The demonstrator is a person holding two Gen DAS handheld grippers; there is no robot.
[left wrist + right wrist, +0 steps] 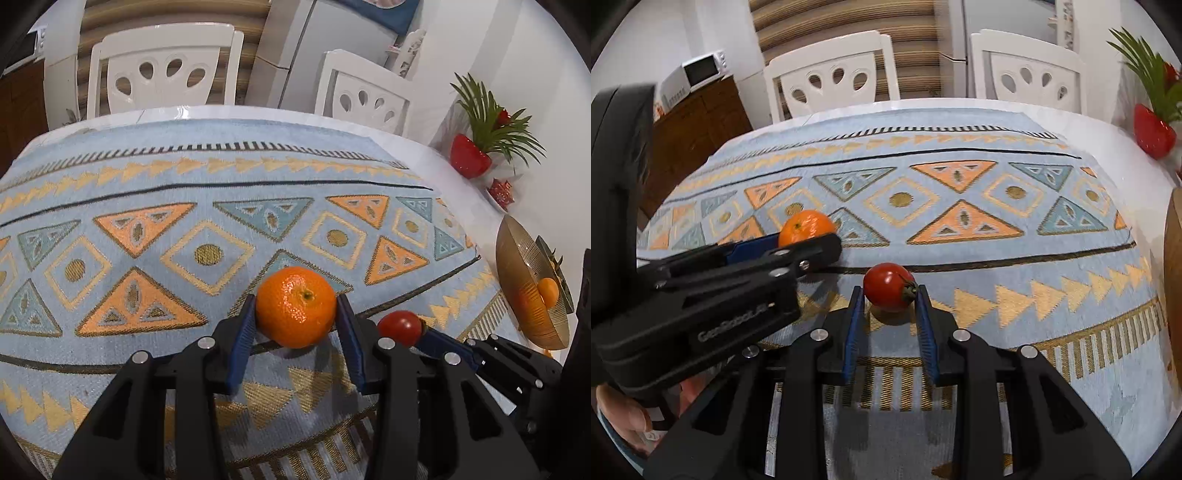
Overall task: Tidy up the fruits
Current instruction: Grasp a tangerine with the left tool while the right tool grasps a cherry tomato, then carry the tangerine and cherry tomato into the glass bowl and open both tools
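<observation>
Fingers of left gripper (296,308) clamp the orange (295,306); right gripper (889,293) fingers pinch the tomato (888,286).

I see an orange (295,306), glossy, stem end up, sitting on the patterned cloth (147,206) near its front edge. Just to its right, a small red tomato (888,286) lies on its side, stem pointing right. A second orange (547,291) sits in the gold bowl (517,258) far right.
</observation>
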